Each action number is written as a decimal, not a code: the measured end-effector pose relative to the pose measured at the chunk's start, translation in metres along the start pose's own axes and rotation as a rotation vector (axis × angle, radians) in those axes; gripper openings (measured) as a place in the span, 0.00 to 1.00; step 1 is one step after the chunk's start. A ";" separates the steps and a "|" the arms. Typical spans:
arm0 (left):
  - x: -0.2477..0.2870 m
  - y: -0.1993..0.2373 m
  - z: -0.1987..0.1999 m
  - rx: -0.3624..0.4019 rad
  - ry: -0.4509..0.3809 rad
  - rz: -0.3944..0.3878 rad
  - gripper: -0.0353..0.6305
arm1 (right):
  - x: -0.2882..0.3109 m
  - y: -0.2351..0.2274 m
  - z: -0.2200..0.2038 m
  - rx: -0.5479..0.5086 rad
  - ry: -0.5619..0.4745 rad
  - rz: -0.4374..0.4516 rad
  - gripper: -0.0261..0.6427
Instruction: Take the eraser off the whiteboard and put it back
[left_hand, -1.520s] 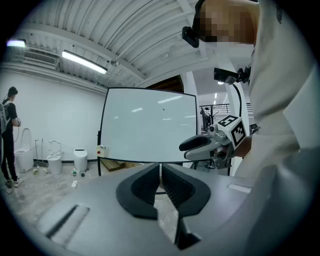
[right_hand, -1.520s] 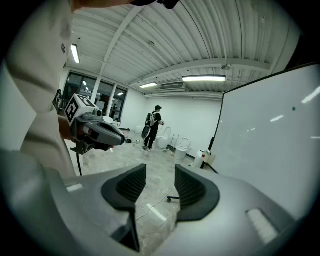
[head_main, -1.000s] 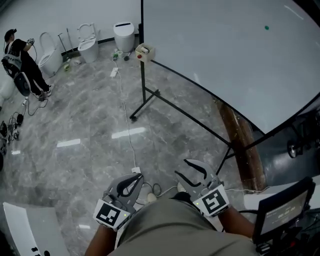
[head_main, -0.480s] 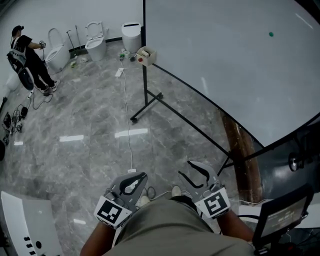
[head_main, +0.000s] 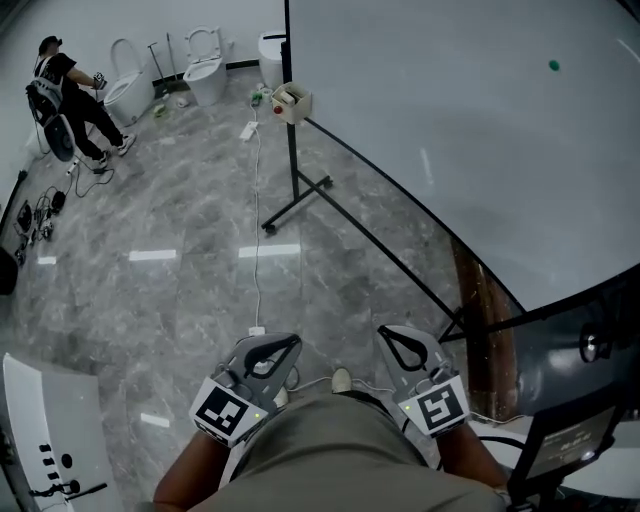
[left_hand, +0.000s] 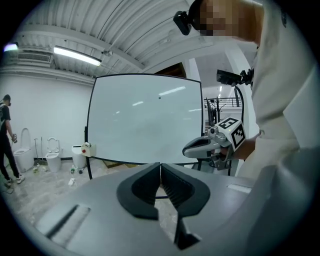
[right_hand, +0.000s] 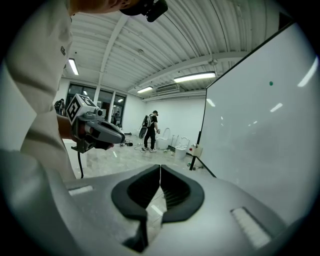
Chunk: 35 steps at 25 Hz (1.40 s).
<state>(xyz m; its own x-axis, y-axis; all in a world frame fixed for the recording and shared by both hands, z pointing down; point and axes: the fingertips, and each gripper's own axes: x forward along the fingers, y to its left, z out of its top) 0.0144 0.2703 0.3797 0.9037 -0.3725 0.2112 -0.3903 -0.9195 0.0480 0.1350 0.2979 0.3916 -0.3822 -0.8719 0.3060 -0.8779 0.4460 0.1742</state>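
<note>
The big whiteboard (head_main: 460, 130) on a black stand fills the right of the head view, with a small green dot (head_main: 553, 65) on it. A small cream box with a red spot (head_main: 291, 100), possibly the eraser, sticks at the board's left edge, far ahead; it also shows as the cream box (left_hand: 87, 148) and the cream box (right_hand: 196, 150). My left gripper (head_main: 292, 343) is shut and empty, held low by my waist. My right gripper (head_main: 388, 332) has just been closing and is now shut on nothing. Each gripper view shows closed jaws, left gripper (left_hand: 160, 165) and right gripper (right_hand: 160, 167).
A person (head_main: 70, 95) stands by several toilets (head_main: 205, 65) at the far left. A white cable (head_main: 255, 220) runs over the marble floor to the stand's foot (head_main: 268, 226). A wooden beam (head_main: 485, 320) and a monitor (head_main: 575, 440) are at the right, a white panel (head_main: 50, 430) at lower left.
The right gripper's jaws went from wide open to shut with nothing in them. Both grippers sit lower in the head view, and the floor scene has shifted as I move.
</note>
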 end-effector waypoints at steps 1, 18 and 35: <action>0.007 -0.003 -0.001 0.001 0.002 0.006 0.07 | -0.004 -0.007 -0.005 0.000 0.003 0.007 0.04; 0.050 -0.006 0.007 -0.008 0.080 0.193 0.06 | -0.017 -0.075 -0.055 0.015 0.015 0.109 0.04; 0.071 0.138 0.003 -0.037 -0.005 0.200 0.06 | 0.137 -0.095 -0.015 -0.053 0.043 0.157 0.05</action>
<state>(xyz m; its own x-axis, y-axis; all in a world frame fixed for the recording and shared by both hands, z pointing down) 0.0253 0.1165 0.3981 0.8086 -0.5477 0.2149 -0.5678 -0.8221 0.0411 0.1701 0.1393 0.4312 -0.4999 -0.7816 0.3731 -0.7913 0.5873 0.1700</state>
